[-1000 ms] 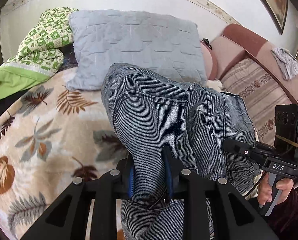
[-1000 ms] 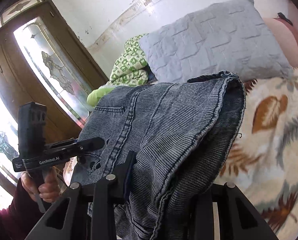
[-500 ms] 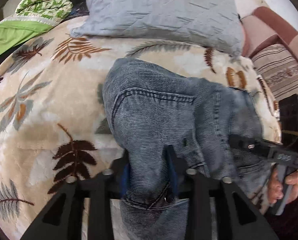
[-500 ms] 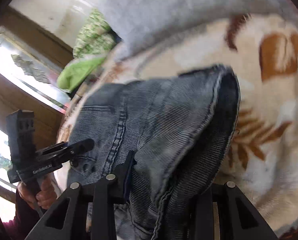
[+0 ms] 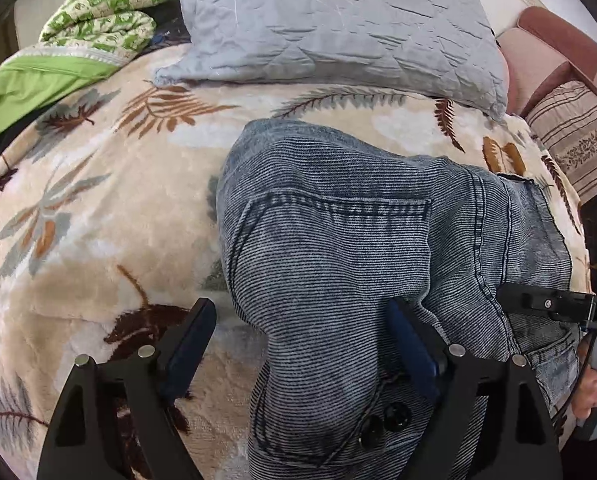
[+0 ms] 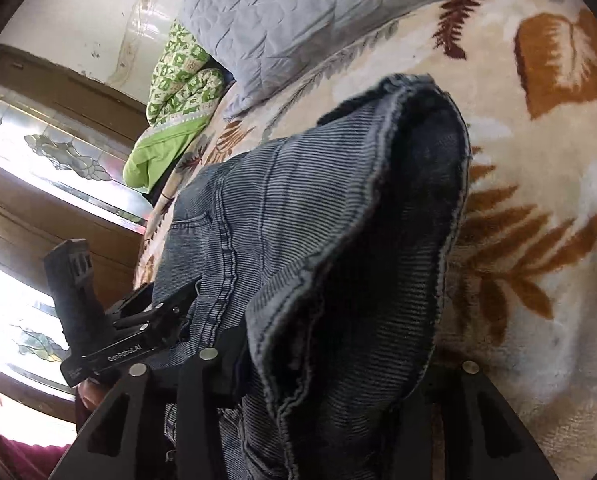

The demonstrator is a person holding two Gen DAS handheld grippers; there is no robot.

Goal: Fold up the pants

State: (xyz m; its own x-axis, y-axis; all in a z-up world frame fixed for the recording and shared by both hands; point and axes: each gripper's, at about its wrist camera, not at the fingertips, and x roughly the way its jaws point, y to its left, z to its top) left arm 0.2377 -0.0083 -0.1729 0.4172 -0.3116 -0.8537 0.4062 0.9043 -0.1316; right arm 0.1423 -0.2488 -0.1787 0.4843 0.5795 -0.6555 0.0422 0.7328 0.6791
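the jeans (image 5: 338, 248) lie bunched on the leaf-print blanket (image 5: 98, 216) near the bed's front edge, with bare blanket running up to the grey pillow (image 5: 338, 28) at the head. denim drapes over the right gripper (image 6: 318, 360) and hides its fingers, so i cannot tell its grip. the left gripper (image 5: 298, 332) is spread wide, its right pad touching the cloth.

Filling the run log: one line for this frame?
stage: jeans laid on leaf blanket | left gripper: open, released | right gripper: unclear, cloth covers fingers
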